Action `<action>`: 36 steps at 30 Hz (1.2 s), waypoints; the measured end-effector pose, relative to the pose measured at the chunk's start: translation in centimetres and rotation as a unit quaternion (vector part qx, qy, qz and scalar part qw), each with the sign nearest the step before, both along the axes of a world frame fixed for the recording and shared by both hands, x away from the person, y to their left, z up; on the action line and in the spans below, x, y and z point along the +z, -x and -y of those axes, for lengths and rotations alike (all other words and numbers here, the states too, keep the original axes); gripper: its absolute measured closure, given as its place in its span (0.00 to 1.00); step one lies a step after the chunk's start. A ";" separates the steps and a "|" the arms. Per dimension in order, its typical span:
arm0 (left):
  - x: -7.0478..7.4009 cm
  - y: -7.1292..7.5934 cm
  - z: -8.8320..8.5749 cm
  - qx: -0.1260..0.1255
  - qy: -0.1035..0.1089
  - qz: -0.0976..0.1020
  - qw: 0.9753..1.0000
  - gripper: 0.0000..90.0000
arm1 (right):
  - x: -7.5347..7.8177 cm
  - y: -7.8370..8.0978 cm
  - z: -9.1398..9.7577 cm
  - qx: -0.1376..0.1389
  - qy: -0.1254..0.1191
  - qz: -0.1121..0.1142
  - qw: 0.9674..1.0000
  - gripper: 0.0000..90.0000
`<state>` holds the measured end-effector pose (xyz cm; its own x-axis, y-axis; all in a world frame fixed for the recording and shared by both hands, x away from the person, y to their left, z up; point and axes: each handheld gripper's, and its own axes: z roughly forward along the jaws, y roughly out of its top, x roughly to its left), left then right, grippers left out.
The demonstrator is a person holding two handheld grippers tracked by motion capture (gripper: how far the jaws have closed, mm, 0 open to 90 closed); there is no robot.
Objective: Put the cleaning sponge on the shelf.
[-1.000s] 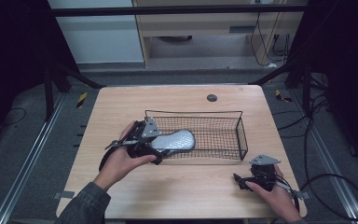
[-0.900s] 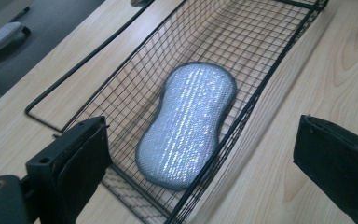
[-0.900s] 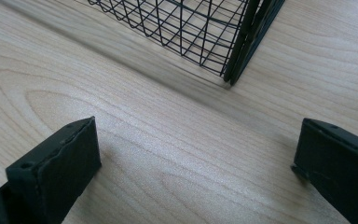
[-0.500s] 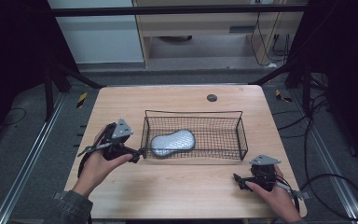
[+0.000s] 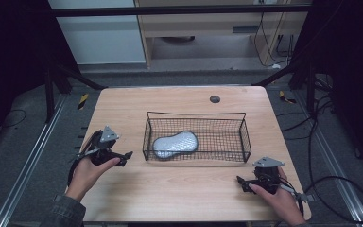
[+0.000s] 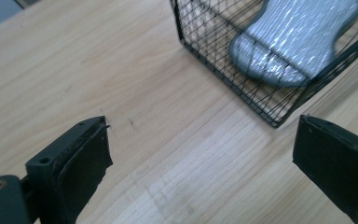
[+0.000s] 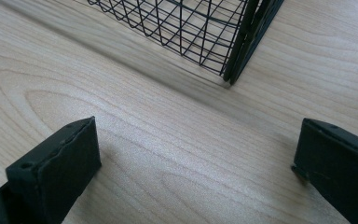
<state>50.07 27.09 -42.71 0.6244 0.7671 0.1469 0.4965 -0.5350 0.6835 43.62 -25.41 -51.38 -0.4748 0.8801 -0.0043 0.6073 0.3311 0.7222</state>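
Note:
A black wire basket (image 5: 242, 134) stands in the middle of the wooden table (image 5: 184, 198). A silver-grey, peanut-shaped pad (image 5: 176, 143) lies flat in its left half. My left gripper (image 5: 125, 156) rests in a hand on the table left of the basket, apart from it, open and holding nothing. In the left gripper view its jaws (image 6: 200, 126) stand wide over bare wood, with the basket's corner (image 6: 274, 122) and the pad (image 6: 293, 42) ahead. My right gripper (image 5: 241, 181) sits near the front right edge, open and empty. Its own view (image 7: 196, 123) looks at a basket corner (image 7: 233, 70).
A small dark round disc (image 5: 214, 99) sits in the table top behind the basket. Metal rails run along the floor on both sides, and cables (image 5: 340, 189) lie on the floor at the right. A cabinet (image 5: 208, 28) stands beyond the table.
My left gripper has drawn back leftwards from the basket's left end and sunk towards the table. The pad stays in the basket. The right hand has kept still.

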 end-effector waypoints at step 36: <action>-7.8 -3.3 -2.6 0.070 0.050 -0.035 0.996 0.00 | 0.0 0.0 0.0 0.000 0.001 0.000 1.000 0.00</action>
<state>53.35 29.66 -50.53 0.5165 0.8559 0.0249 0.6103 -0.3884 0.6904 43.59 -25.40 -51.37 -0.4741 0.8805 -0.0051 0.6078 0.3315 0.7216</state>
